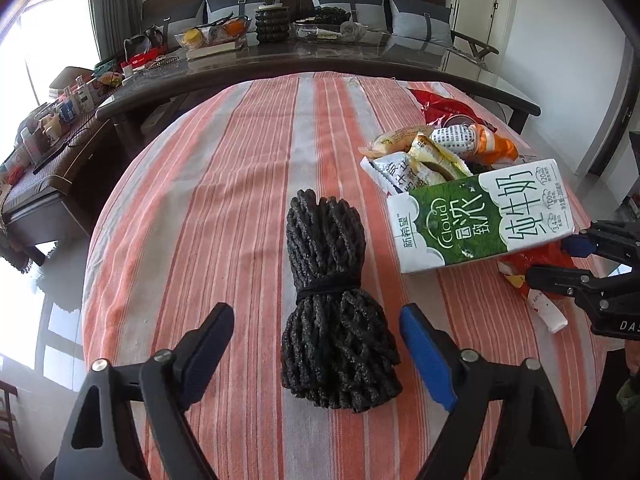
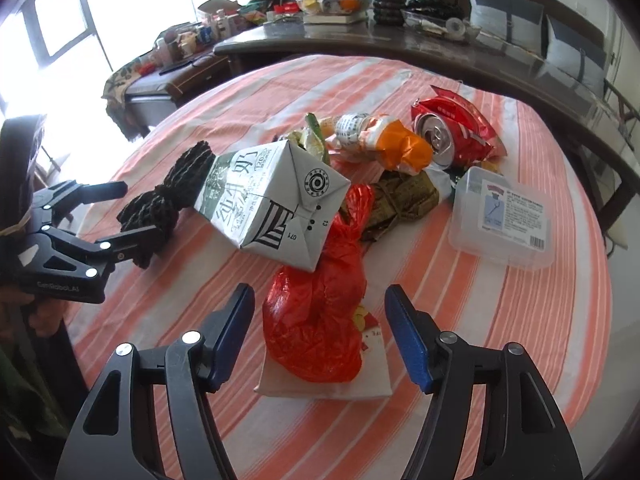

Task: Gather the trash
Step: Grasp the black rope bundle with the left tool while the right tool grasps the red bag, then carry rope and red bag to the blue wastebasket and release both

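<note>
Left wrist view: left gripper (image 1: 316, 344) fingers standing apart w/ black rope bundle (image 1: 332, 300) lying between, not touching, milk carton (image 1: 480, 216) sitting to its right on striped table (image 1: 224, 200), right wrist view: right gripper (image 2: 320, 332) fingers spreading wide around red plastic bag (image 2: 320, 312), pads off it, wrapper pile (image 2: 380, 140) lying beyond

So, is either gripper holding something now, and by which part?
Nothing is held. The left gripper stands open around the black rope bundle, pads not touching; the right gripper is open over the red bag.
</note>
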The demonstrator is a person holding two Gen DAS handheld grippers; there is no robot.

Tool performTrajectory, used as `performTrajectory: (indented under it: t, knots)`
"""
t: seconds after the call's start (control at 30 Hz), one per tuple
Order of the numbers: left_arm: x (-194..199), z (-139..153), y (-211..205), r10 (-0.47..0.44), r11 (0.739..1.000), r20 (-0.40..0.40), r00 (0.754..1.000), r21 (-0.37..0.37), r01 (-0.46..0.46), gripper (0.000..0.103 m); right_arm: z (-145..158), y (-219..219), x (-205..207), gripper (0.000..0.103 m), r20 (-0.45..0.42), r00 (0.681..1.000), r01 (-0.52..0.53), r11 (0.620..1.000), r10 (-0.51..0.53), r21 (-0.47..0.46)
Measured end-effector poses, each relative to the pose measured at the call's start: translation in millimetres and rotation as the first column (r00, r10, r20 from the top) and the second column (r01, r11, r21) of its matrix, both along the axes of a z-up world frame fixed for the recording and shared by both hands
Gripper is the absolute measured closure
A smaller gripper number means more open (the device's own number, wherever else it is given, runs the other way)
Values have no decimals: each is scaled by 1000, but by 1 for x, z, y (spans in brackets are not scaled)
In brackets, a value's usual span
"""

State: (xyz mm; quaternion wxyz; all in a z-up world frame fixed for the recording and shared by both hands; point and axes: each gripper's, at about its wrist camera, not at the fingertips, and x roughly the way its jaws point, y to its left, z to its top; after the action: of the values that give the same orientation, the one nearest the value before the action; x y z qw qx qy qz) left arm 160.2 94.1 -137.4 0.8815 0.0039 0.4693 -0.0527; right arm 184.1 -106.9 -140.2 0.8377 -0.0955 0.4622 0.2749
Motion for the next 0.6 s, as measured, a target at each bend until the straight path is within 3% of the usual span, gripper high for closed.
performTrajectory:
  t: [0.03,0.07,0.23,0.4,0.6]
  knots:
    - [3,-1,0,-13,1000,-10,1000,-8,13,54,-2,1,4,56,-24,1000,1,1000,-1,-4]
    - [3,-2,1,-20,1000,-17,1000,-12,20,59,-1,-1,5,62,-36,999,5,1000,-5,1]
    - [-8,12,12,17,1000,41,999,-22,-16,63,22,-22,-10,64,16,999,39,999,-40,35]
    - [-19,46,26,85,995,119,989,-71,-77,64,42,-61,-15,64,54,991,117,987,-124,110]
    - [-24,85,-24,-32,994,184,982,-97,51,64,59,-119,-23,64,73,972,204,960,-221,192]
